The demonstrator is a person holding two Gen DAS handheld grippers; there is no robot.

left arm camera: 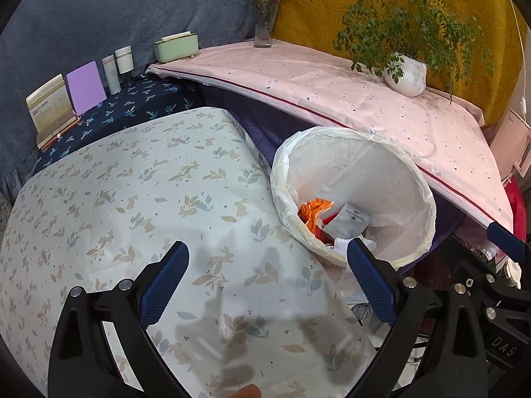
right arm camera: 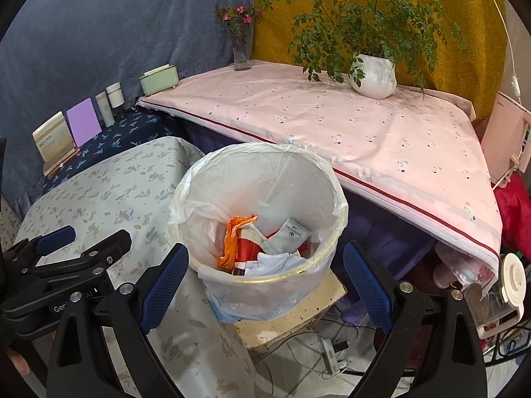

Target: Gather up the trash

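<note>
A white bin with a plastic liner [right arm camera: 325,182] stands beside the rabbit-print table [right arm camera: 109,192]; it also shows in the left wrist view [left arm camera: 415,179]. Inside lie an orange wrapper [right arm camera: 237,235], a grey sachet [right arm camera: 292,235], red packaging and white paper. My right gripper [right arm camera: 265,282] is open and empty, just above the bin's near rim. My left gripper [left arm camera: 268,278] is open and empty over the table [left arm camera: 132,199], left of the bin; it shows at the left of the right wrist view [right arm camera: 56,235]. An orange scrap [left arm camera: 247,390] lies at the bottom edge of the left wrist view.
A pink-covered table [right arm camera: 332,126] holds a potted plant [right arm camera: 375,76], a flower vase [right arm camera: 241,49] and a green box [right arm camera: 157,79]. A dark shelf [right arm camera: 109,142] carries cards and bottles. Cables and a power strip [right arm camera: 332,351] lie on the floor below the bin.
</note>
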